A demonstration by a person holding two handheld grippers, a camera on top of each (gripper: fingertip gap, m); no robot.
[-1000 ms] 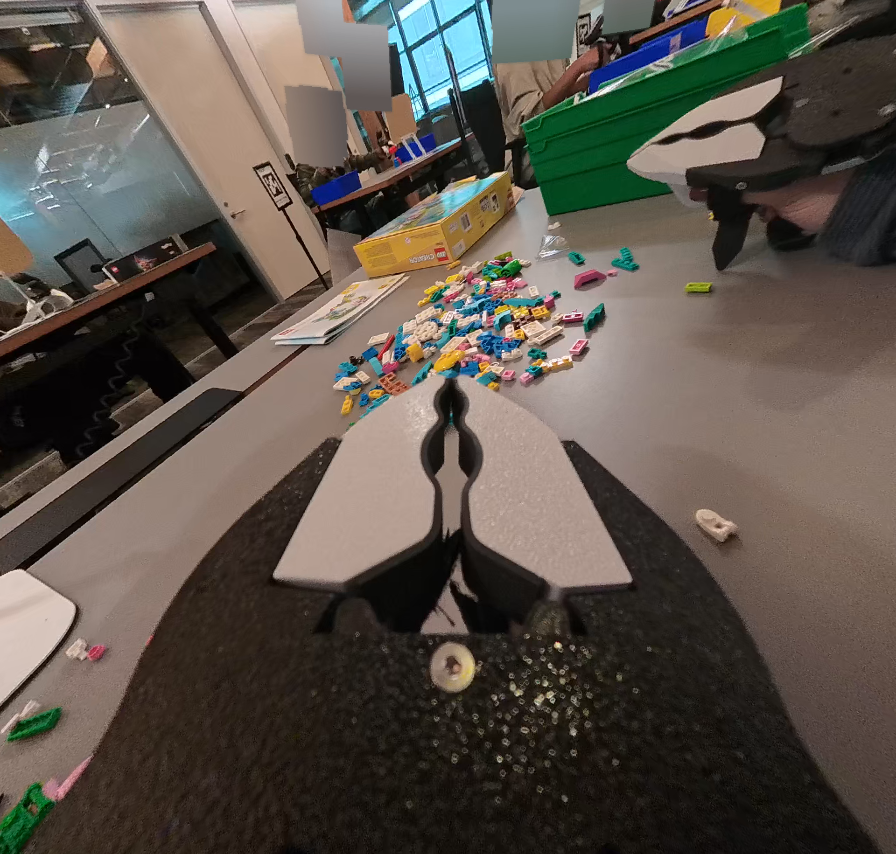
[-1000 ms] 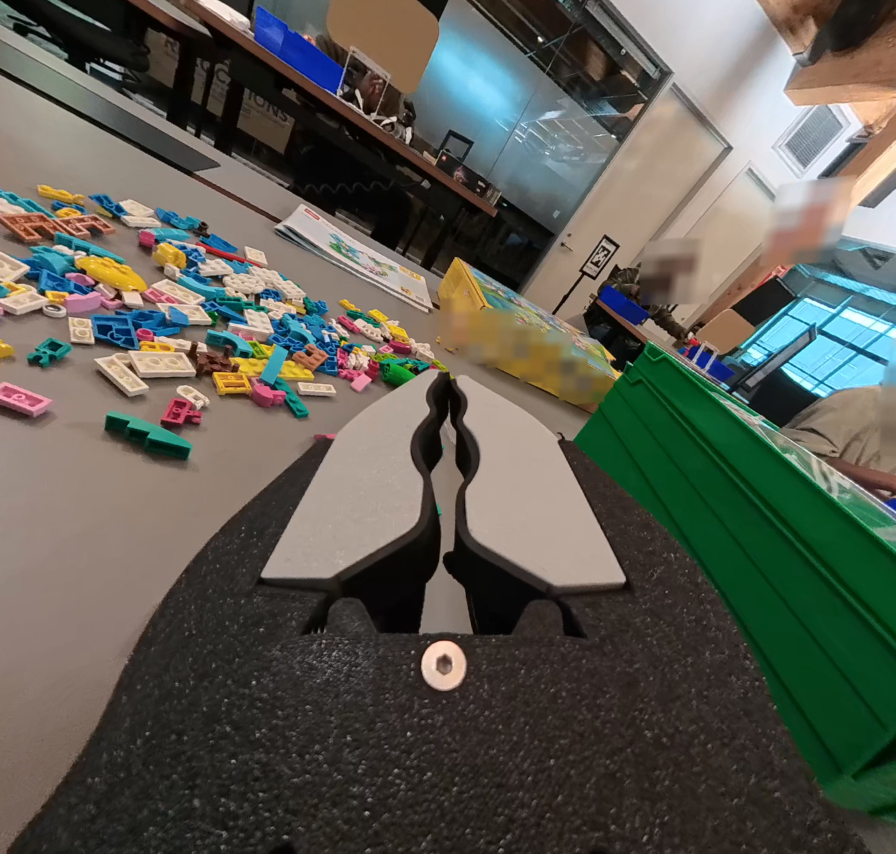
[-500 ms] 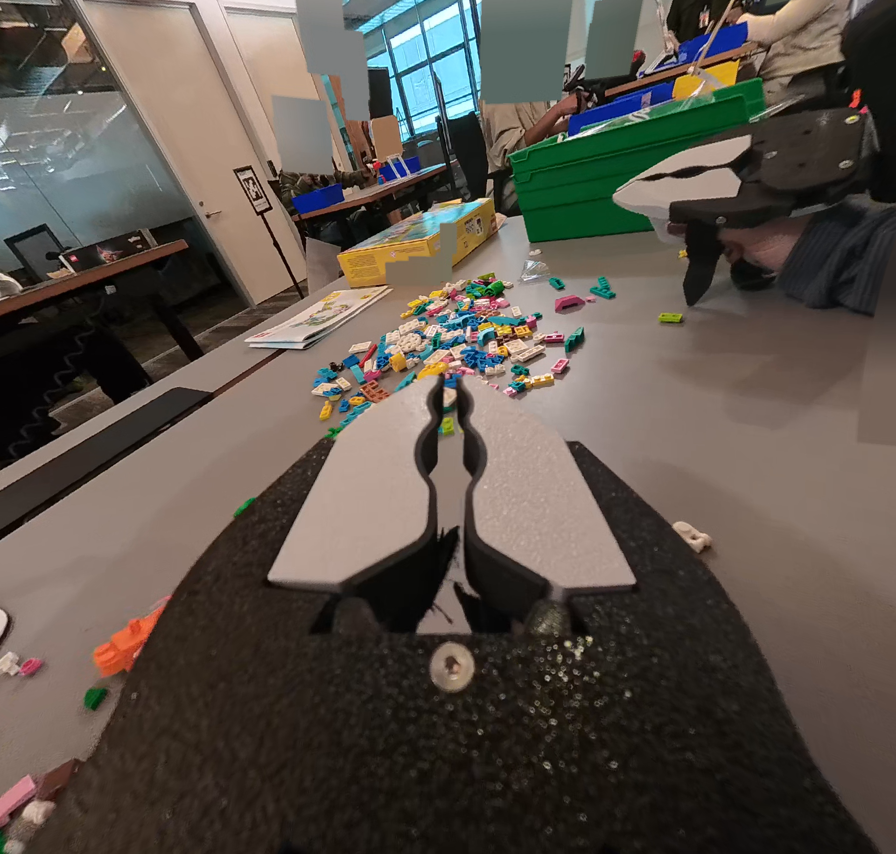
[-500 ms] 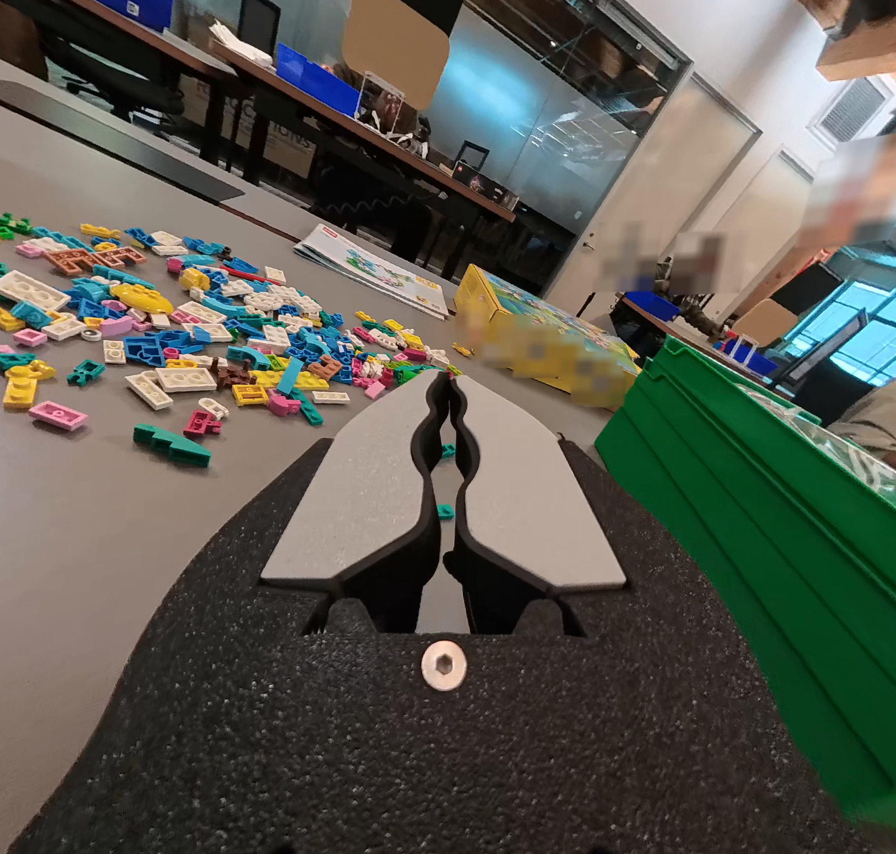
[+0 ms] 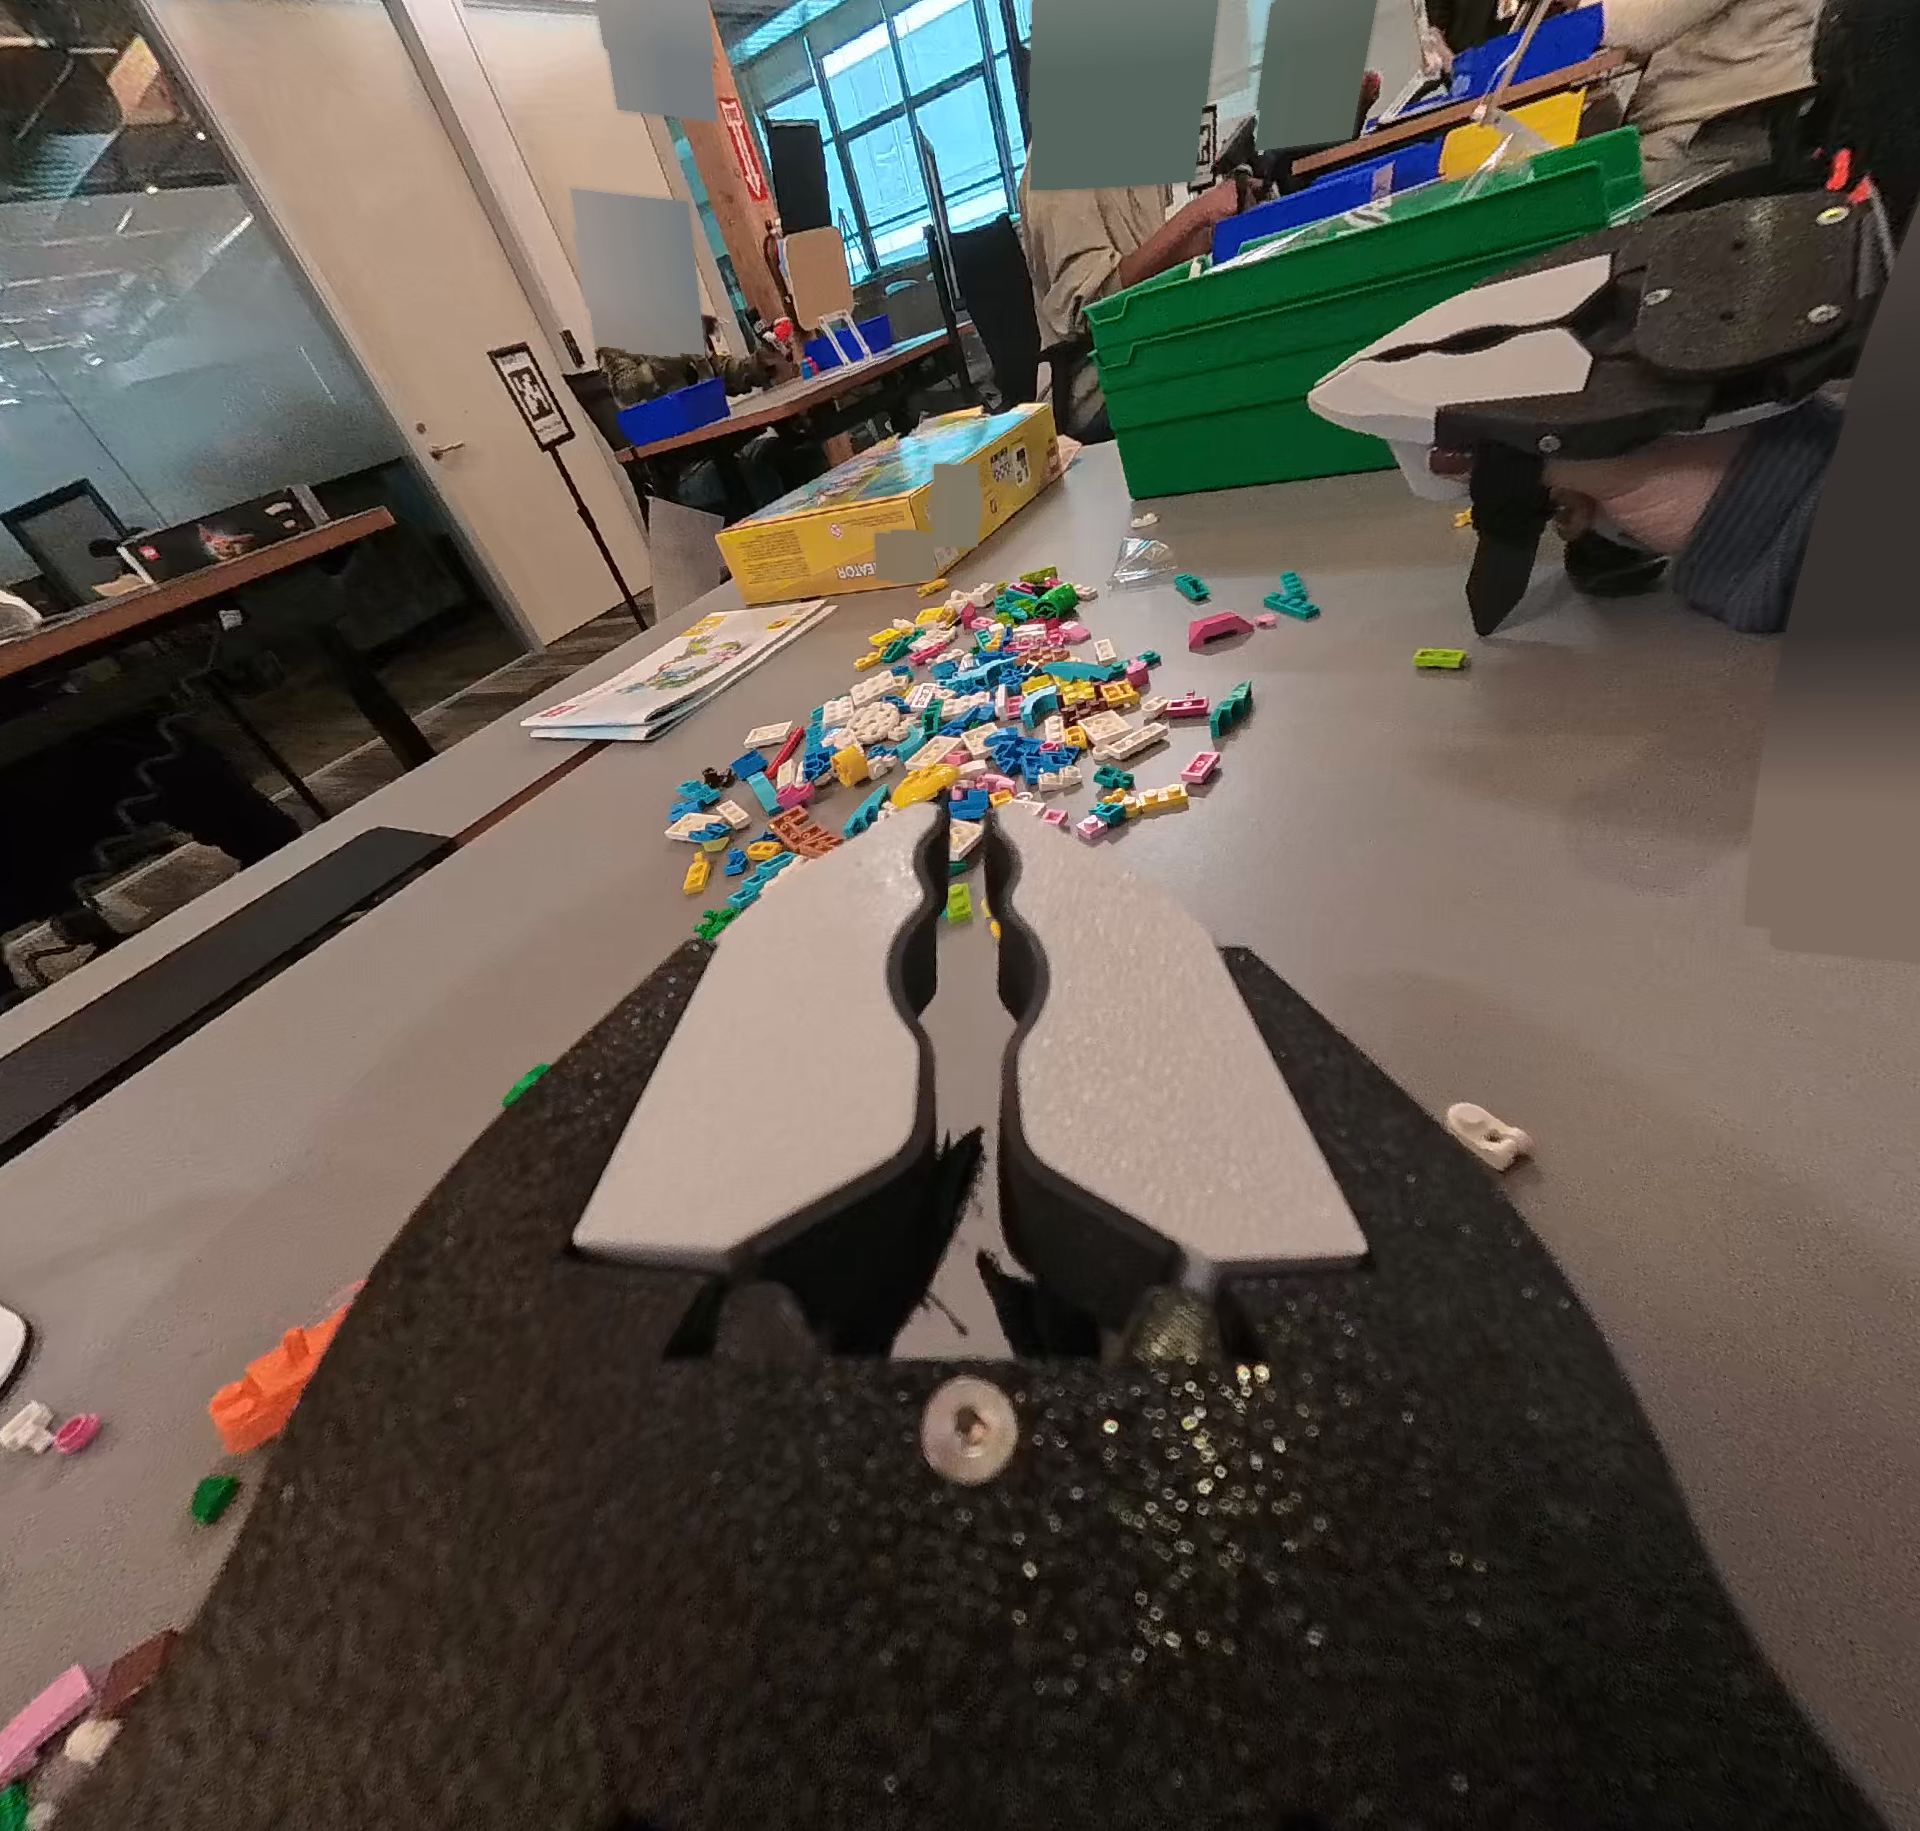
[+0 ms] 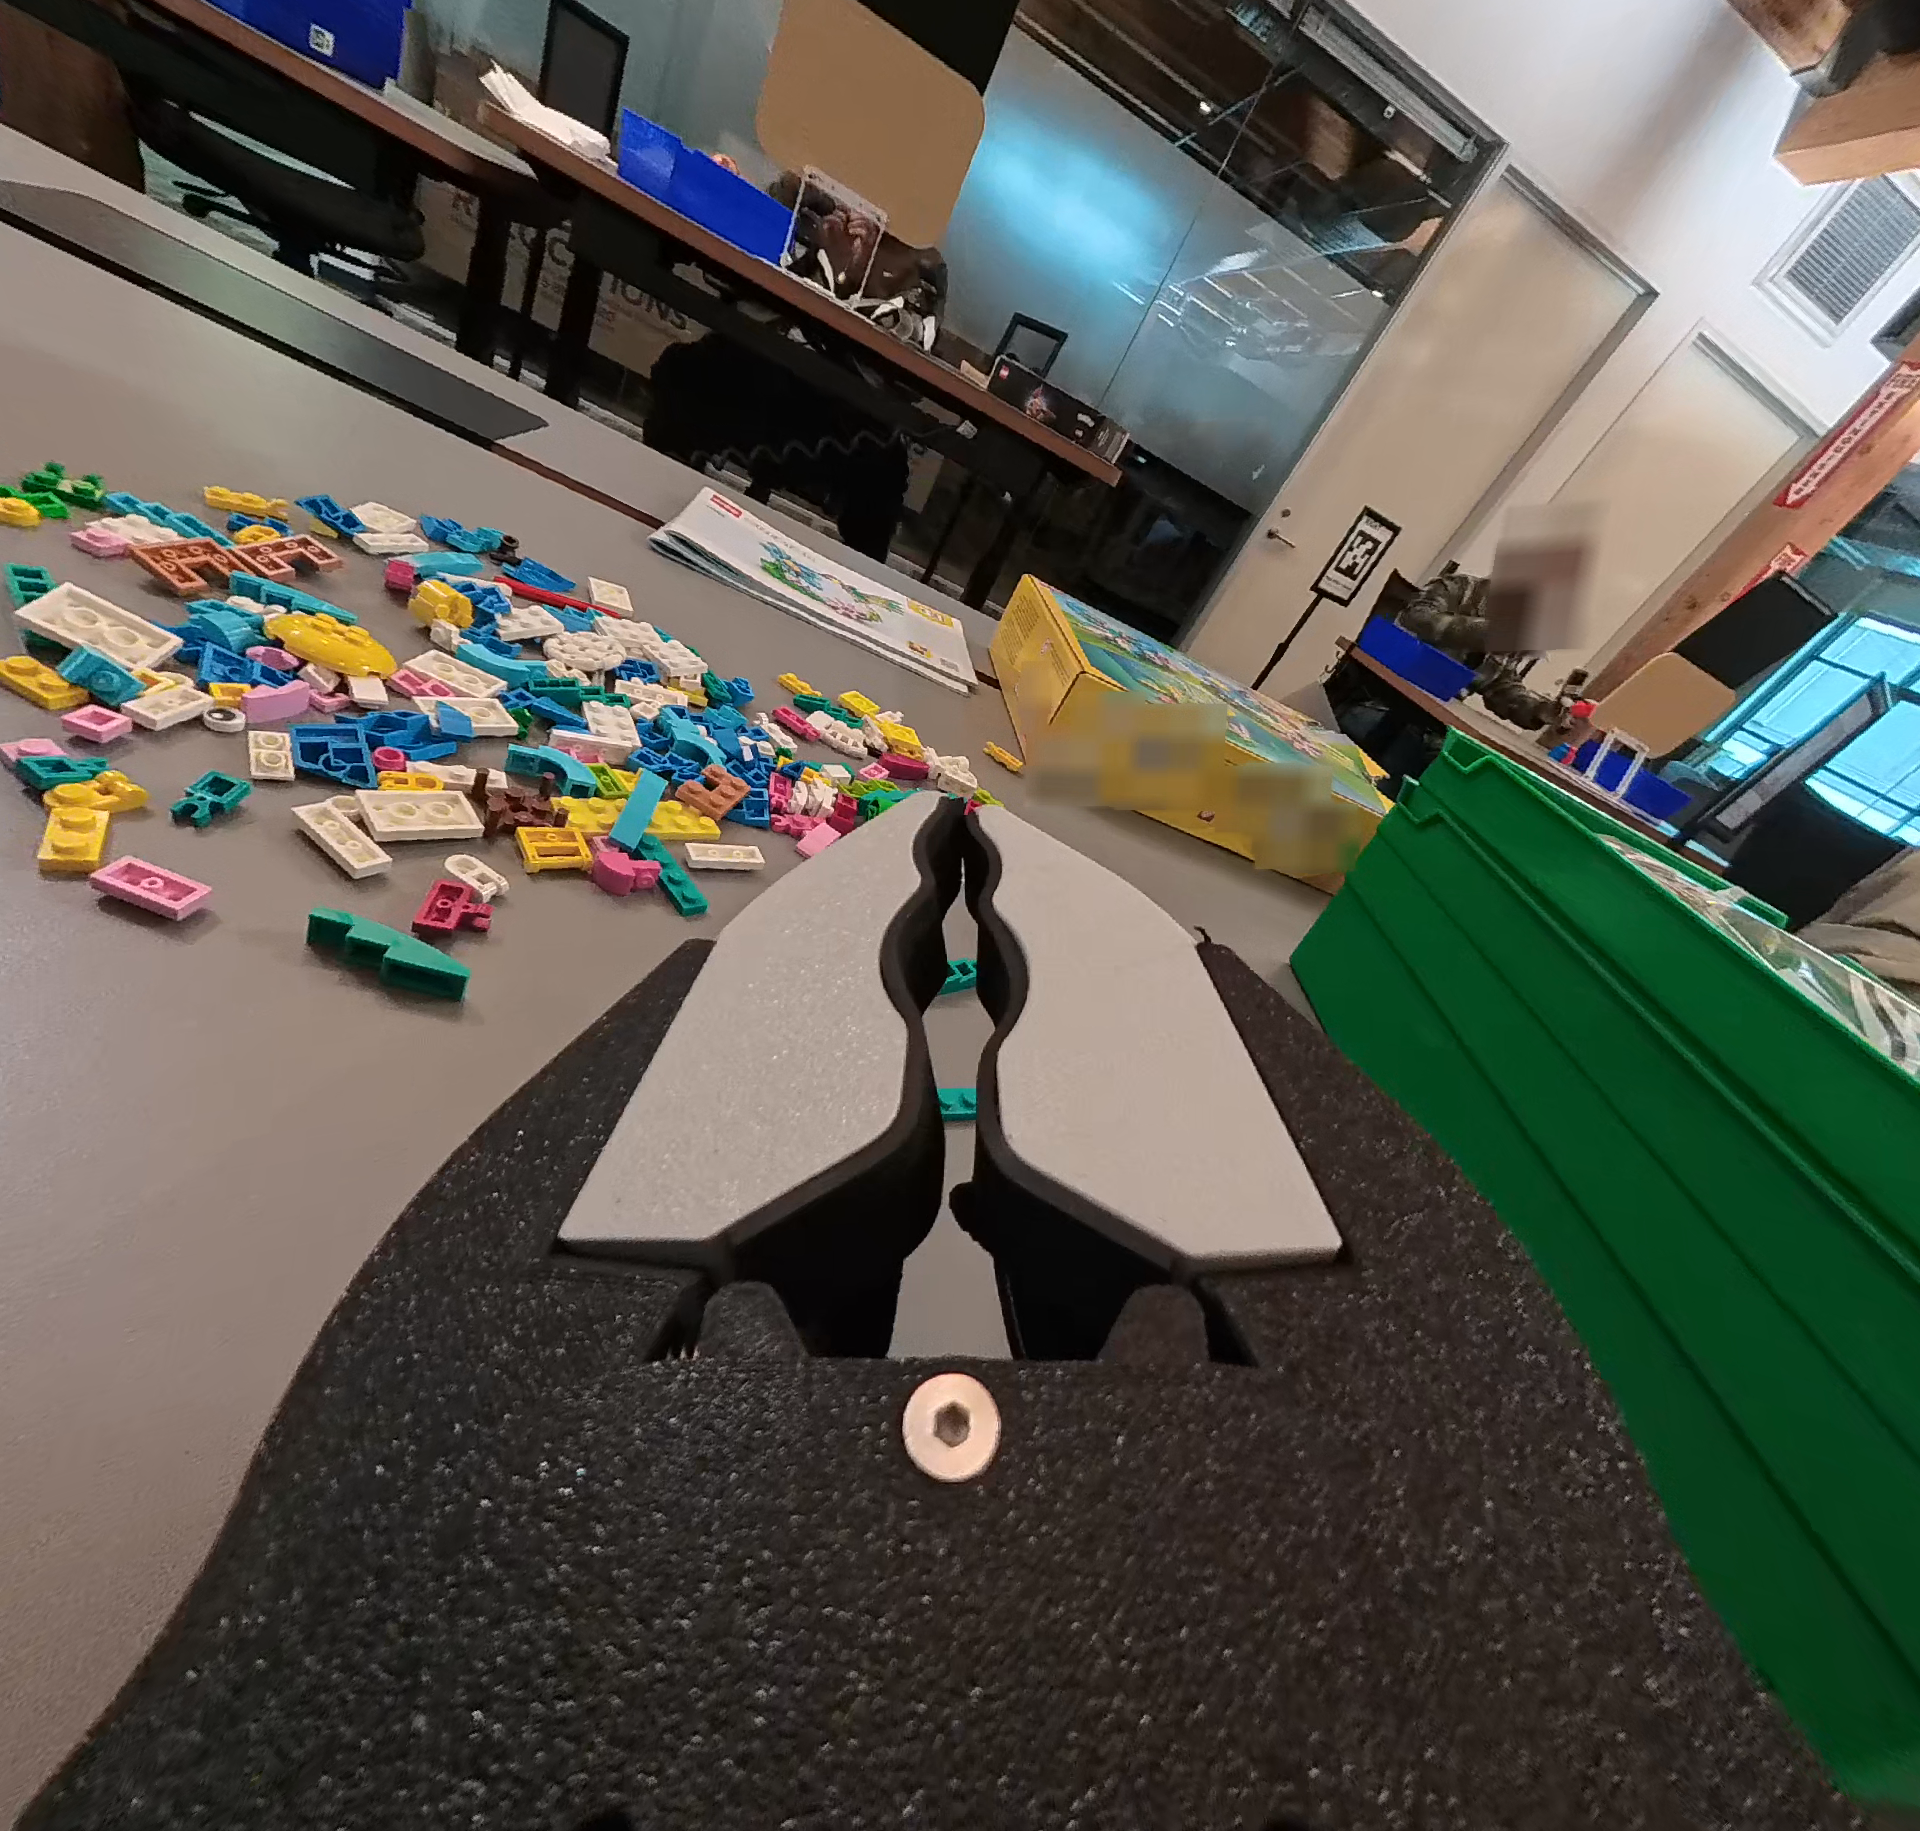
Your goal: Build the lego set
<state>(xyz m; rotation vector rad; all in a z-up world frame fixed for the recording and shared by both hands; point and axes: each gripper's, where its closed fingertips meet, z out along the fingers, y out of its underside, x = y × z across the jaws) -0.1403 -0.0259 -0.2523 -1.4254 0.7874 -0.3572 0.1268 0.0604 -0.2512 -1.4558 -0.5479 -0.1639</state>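
I hold my left gripper [image 5: 966, 831] low over the grey tabletop [image 5: 1455, 950], its pale grey fingers [image 5: 790, 1033] parted by a narrow gap and grasping nothing. My right gripper [image 6: 961, 815] has its fingers [image 6: 1122, 1054] drawn together at the tips, also empty.

The scattered pile of small multicoloured plastic lego pieces [image 5: 987, 711] lies at the centre of the left view, just beyond my left fingertips. I judge that building has not begun. To pick well, I should choose a piece lying apart at the pile's edge, open wider, and close on its flat sides.

A yellow cardboard box [image 5: 894, 503] and an open instruction booklet [image 5: 686, 669] sit behind the pile. Stacked green plastic bins [image 6: 1610, 1054] fill the right of the right view. Beyond are glass-walled offices, long desks and seated people.
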